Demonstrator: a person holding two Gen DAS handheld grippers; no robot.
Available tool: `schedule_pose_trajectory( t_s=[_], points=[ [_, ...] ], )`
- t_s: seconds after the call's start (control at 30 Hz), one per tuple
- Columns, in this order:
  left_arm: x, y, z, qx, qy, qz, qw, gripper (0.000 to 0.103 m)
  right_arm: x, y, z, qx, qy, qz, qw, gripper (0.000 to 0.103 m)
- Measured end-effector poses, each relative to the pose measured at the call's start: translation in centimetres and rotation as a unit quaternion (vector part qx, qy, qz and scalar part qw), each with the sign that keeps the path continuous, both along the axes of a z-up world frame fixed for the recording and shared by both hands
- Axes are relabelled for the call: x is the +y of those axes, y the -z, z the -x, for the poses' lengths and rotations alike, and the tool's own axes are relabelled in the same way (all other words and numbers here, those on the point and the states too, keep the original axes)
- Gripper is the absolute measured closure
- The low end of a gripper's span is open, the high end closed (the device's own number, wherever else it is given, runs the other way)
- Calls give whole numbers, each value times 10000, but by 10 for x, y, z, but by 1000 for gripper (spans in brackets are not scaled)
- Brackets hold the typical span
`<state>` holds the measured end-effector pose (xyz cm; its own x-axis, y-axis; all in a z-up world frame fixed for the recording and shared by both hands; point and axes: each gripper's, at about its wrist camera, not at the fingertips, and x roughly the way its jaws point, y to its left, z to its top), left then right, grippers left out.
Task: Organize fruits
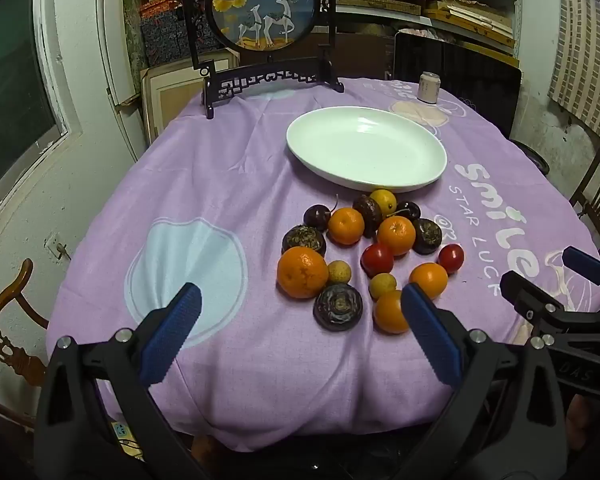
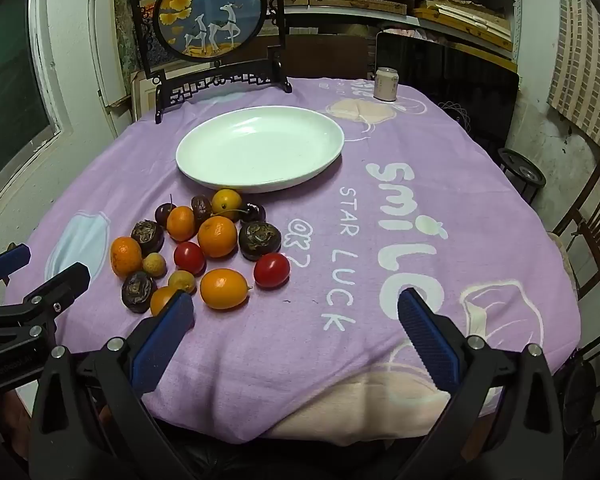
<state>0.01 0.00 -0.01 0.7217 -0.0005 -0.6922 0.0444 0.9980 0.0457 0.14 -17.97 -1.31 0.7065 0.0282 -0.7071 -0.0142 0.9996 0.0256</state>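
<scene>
I count five oranges, four brown wrinkled fruits, two tomatoes, two cherries, two small yellow fruits, one larger yellow fruit, one plate, one can.

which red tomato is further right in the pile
The red tomato at the pile's right edge, beside the tablecloth lettering; the other tomato sits inside the pile among the oranges.

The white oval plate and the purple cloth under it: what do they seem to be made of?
The white oval plate looks like glazed ceramic, possibly melamine: its surface is smooth and shows soft light reflections. The purple cloth looks like woven cotton-type fabric with a matte finish: it shows folds, a fine weave and printed white letters.
</scene>
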Motion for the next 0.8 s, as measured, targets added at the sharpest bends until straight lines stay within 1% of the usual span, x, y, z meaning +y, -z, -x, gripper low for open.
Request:
schedule_pose_trajectory(
  t_s=[0.8],
  points=[
    [0, 4, -1, 41, 36, 24, 10000, 2, -2, 0, -1, 9, -2, -54, 10000, 1]
  ],
)
